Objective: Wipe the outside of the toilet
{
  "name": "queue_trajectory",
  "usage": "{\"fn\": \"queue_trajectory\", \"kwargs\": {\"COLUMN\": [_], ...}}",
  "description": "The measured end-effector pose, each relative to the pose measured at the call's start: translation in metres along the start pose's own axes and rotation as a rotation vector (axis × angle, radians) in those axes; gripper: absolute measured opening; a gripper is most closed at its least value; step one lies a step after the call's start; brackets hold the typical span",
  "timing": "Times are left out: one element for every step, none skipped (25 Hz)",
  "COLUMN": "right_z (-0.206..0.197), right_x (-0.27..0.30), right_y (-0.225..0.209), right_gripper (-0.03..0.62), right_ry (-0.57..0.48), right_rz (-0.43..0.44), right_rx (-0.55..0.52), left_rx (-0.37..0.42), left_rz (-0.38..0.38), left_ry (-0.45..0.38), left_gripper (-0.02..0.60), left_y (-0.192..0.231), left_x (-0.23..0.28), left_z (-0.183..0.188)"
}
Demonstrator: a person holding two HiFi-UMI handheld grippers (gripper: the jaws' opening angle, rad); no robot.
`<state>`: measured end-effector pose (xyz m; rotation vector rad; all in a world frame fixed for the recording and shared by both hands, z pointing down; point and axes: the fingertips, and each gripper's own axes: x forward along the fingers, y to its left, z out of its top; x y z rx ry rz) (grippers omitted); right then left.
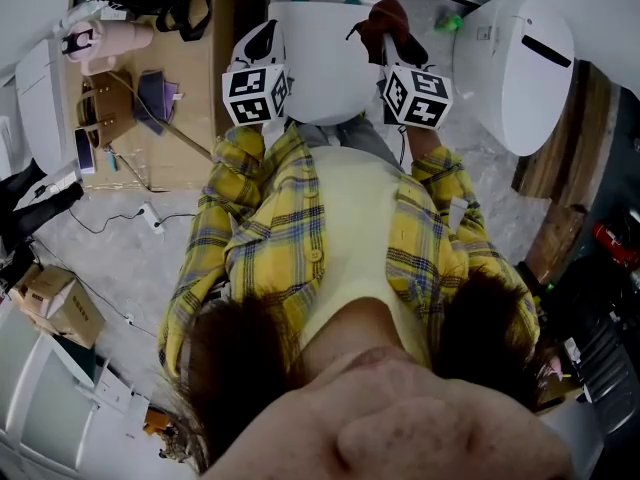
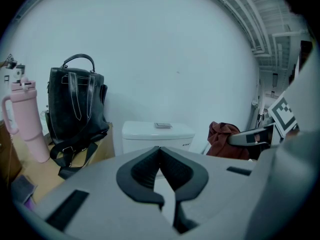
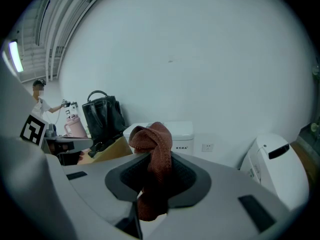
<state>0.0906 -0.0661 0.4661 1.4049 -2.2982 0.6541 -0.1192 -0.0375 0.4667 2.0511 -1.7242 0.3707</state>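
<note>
Head view, toilet: the white toilet (image 1: 320, 63) sits at top centre, just ahead of the person's yellow plaid shirt (image 1: 250, 228).
Head view, grippers: the left gripper (image 1: 262, 43) and the right gripper (image 1: 392, 43) are both held up in front of the toilet, marker cubes facing the camera.
Head view, cloth: a dark red cloth (image 1: 385, 18) is bunched at the right gripper's tip, at the toilet's right edge.
Left gripper view, fingers: the fingers (image 2: 142, 171) are together at the tips, with nothing between them.
Left gripper view, surroundings: the toilet tank is straight ahead against the wall; a black bag (image 2: 75, 109) and a pink tumbler (image 2: 27, 126) stand to its left.
Right gripper view, fingers: clamped on the cloth, which bunches above them and hangs below.
Right gripper view, toilet: the tank is directly behind the cloth; a second white fixture (image 3: 277, 169) is at the right.
</note>
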Motion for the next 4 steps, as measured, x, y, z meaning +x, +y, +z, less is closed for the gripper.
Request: {"fn": "queue_trajectory", "kwargs": {"right_z": [-0.0003,-0.0005,-0.0007,-0.0009], "right_x": [0.0003,0.0007,0.0011,0.0015], "right_y": [0.0003,0.0005,0.0007,0.0009], "right_gripper": [0.115,0.115,0.115,0.115], "right_ry": [0.0,0.0,0.0,0.0], "right_rz": [0.0,0.001,0.001,0.002], "right_rx": [0.001,0.001,0.001,0.002], "left_rx": [0.0,0.001,0.001,0.001], "left_rz": [-0.001,-0.002,-0.003,-0.004], "left_ry": [0.001,0.002,0.002,0.003], "left_gripper": [0.008,0.008,0.008,0.008], "left_y": [0.0,0.0001,0.0002,0.0003], "left_x": [0.0002,0.0004,0.0006,0.0009], "left_z": [-0.0004,-0.0009,-0.0013,-0.0018]}}
